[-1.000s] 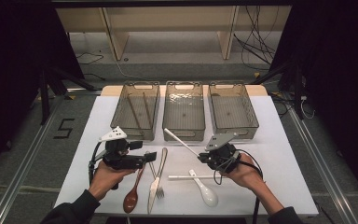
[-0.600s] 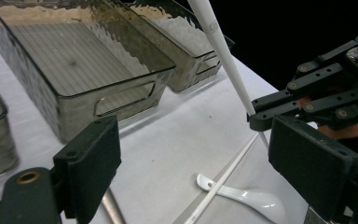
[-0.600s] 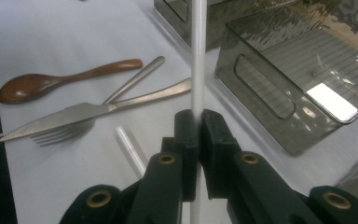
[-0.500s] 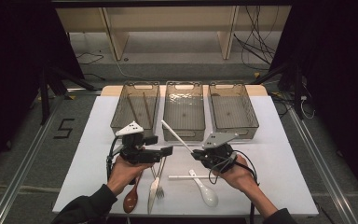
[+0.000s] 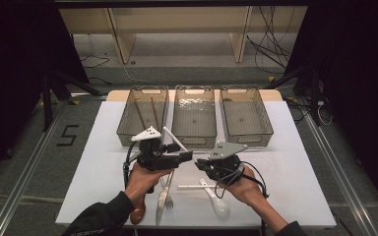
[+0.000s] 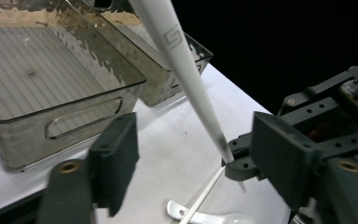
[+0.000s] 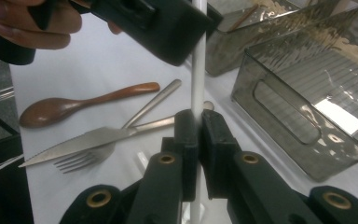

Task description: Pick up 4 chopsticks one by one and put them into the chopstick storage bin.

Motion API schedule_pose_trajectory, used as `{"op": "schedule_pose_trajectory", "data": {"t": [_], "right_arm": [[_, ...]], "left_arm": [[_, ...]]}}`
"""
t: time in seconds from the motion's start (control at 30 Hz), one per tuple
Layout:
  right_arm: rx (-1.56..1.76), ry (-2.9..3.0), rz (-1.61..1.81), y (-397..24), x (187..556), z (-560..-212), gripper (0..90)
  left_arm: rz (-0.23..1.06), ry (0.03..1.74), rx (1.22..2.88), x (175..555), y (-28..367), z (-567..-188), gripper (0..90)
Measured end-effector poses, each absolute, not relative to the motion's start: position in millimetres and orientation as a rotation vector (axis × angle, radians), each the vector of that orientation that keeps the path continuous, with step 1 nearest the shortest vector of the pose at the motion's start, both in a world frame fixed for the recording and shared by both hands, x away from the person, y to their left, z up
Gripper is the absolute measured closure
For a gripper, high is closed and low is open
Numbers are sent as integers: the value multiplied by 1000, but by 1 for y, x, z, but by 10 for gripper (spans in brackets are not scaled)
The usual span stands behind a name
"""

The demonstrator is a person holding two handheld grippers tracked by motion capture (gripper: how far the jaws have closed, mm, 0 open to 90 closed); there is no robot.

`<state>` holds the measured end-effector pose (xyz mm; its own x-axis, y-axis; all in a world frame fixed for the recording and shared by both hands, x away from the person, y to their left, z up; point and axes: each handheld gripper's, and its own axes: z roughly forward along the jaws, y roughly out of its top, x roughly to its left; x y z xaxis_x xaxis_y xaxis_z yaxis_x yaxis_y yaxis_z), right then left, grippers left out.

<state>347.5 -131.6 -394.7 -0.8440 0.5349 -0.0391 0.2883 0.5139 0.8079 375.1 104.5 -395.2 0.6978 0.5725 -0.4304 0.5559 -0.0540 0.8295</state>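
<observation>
Closing around the long white plastic chopstick (image 6: pixel 186 79), left gripper (image 5: pixel 186 157) jaws not yet touching (handover likely), right gripper (image 7: pixel 198 140) clamped on its lower end.

White chopstick (image 7: pixel 198 70), brown wooden spoon (image 7: pixel 81 103), smoky clear bins (image 5: pixel 193 115), black grippers.

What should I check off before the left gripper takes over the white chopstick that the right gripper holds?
1. Right gripper shut on the chopstick: ok.
2. Chopstick between the jaws of the left gripper: ok; they have just been closing.
3. Left pads pressing on the chopstick: not ok, there are gaps on both sides in the left gripper view.
4. Chopstick lifted off the table: ok.
5. Room in the left bin beside its two brown sticks: ok.
</observation>
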Motion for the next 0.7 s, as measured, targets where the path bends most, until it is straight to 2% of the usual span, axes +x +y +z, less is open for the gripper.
{"op": "schedule_pose_trajectory", "data": {"t": [0.3, 0.7], "right_arm": [[677, 2464, 1274, -127, 345, -395, 861], [669, 2454, 1290, -125, 344, -395, 860]], "left_arm": [[-7, 893, 1695, 374, 104, -394, 541], [-51, 881, 1685, 374, 105, -396, 706]]}}
